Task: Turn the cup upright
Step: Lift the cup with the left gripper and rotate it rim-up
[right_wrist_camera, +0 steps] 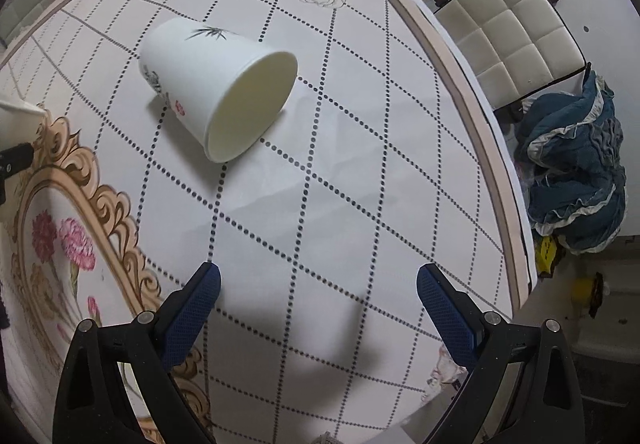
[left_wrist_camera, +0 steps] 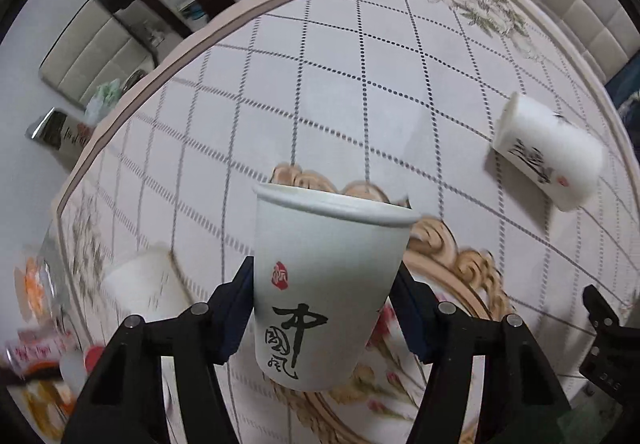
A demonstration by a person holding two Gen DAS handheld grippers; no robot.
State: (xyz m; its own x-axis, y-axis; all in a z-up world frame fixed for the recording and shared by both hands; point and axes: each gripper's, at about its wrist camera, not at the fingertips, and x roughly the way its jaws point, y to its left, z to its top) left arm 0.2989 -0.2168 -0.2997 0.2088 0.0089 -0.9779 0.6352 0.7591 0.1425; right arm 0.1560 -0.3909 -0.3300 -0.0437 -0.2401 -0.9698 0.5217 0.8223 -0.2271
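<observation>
Meanwhile, the left gripper clamps one cup seemingly upright, while a toppled cup lies far-left of the open right gripper, mouth facing it.

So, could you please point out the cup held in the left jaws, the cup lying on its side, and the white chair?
held cup (left_wrist_camera: 320, 284): left wrist view, printed side wall.
tipped cup (right_wrist_camera: 192, 72): right wrist view, outer side wall.
white chair (right_wrist_camera: 516, 32): right wrist view, quilted seat cushion.

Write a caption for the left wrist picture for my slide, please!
Left gripper holds a paper cup rim-up above the patterned table; another cup lies on its side.
</observation>
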